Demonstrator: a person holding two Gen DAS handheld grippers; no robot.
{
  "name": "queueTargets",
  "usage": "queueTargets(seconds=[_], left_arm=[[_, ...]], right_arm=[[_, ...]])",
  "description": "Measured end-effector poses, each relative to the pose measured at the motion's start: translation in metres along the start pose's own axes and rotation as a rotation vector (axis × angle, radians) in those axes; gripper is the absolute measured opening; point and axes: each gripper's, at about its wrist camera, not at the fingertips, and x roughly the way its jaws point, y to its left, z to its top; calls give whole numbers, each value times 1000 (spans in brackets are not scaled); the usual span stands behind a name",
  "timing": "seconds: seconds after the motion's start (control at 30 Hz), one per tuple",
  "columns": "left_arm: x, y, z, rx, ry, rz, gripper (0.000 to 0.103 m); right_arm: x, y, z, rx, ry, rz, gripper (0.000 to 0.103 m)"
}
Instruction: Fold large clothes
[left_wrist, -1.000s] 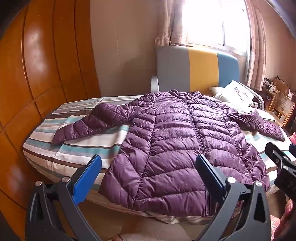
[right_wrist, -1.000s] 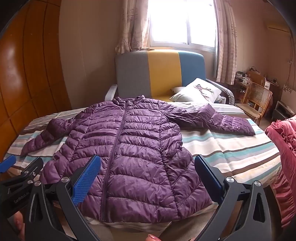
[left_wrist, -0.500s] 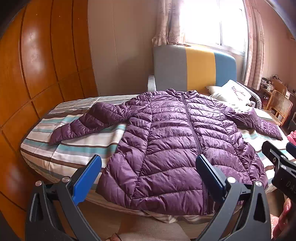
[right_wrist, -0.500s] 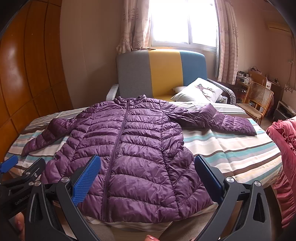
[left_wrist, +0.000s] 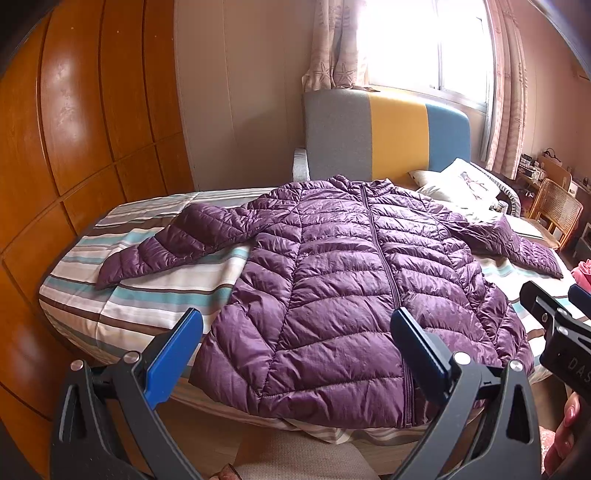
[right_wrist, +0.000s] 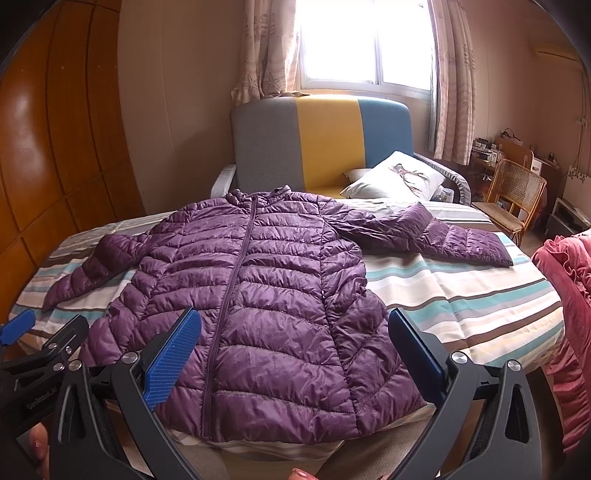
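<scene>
Currently the purple jacket (left_wrist: 354, 295) lies flat and zipped across the centre of the frame on the striped bed (left_wrist: 147, 291), both sleeves spread outward. No fold is made; all folding remains. The left tool (left_wrist: 295, 347) and right tool (right_wrist: 295, 347) hover at the lower edge near the hem, fingers apart, holding nothing.

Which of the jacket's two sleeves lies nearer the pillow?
The sleeve on the right of the picture, stretched toward the white pillow; the other sleeve points toward the wooden wardrobe.
</scene>
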Motion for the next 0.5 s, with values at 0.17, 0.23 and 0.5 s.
queueTargets(seconds=[0.17,0.23,0.5], left_arm=[[0,-1,-1,-1,2,-7,101],[0,-1,0,-1,2,-6,101],[-1,0,0,-3,1,-13,101]], right_arm=[[0,0,0,1,0,0,100],[1,0,-1,2,1,2,100],[1,-1,-2,-1,9,2,100]])
